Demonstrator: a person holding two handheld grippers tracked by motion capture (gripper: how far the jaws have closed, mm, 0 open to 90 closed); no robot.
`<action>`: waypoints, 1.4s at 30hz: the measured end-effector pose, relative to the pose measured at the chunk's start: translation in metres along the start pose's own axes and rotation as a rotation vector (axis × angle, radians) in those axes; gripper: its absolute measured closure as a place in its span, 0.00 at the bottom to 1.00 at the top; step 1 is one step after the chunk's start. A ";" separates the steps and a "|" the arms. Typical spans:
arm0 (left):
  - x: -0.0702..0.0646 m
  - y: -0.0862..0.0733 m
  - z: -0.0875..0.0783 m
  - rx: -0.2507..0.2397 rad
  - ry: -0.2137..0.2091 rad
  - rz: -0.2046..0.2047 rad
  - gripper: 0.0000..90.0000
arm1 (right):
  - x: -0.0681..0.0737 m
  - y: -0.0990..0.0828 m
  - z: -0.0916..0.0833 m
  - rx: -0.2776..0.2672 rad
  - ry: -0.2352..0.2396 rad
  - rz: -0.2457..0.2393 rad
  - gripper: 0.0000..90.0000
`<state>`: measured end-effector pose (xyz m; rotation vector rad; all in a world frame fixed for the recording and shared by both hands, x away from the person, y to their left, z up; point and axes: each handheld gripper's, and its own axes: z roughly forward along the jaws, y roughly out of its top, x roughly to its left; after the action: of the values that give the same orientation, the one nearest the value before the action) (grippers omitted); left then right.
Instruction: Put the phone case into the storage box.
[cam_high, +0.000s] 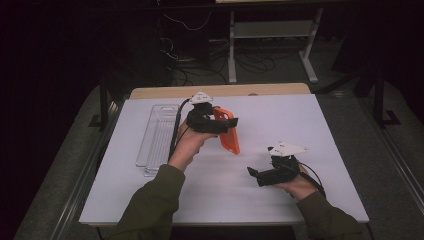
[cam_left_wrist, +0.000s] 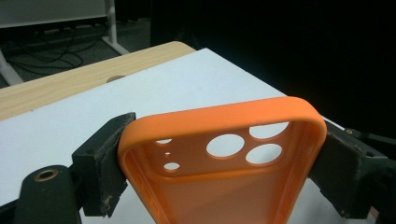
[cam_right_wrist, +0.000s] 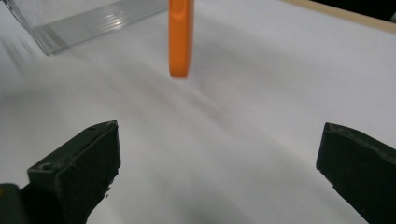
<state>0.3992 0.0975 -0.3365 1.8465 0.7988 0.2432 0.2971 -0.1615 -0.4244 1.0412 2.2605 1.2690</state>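
Over the table (cam_high: 300, 115), the left tongs (cam_high: 217, 122) are clamped across the orange case (cam_left_wrist: 224, 172) edges, right tongs (cam_high: 260, 176) wide apart, empty. Soft case could flex and pop out.

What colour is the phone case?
Orange. The phone case shows best in the left gripper view, clamped in the left gripper.

1. One orange phone case (cam_high: 227, 131), above the middle of the tabletop (cam_high: 280, 120).
2. One clear plastic tray (cam_high: 158, 135), lying along the left edge of the tabletop.
3. Two grippers: the left gripper (cam_high: 212, 121) and the right gripper (cam_high: 265, 176), nearer the front edge.
4. Two hands, one on each gripper.
5. One white tabletop, on one wooden table (cam_high: 220, 91).
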 end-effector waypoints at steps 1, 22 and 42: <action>0.000 0.001 -0.001 -0.001 0.000 -0.002 0.16 | 0.000 -0.002 -0.001 -0.001 -0.007 -0.012 0.00; 0.022 0.017 -0.028 -0.044 0.053 0.037 0.16 | 0.001 -0.027 -0.016 0.002 -0.024 -0.025 0.00; 0.051 0.042 -0.043 -0.069 0.168 0.071 0.16 | 0.001 -0.025 -0.015 -0.006 -0.023 -0.033 0.00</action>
<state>0.4329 0.1529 -0.2911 1.8074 0.8300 0.4705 0.2763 -0.1779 -0.4374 1.0072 2.2458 1.2438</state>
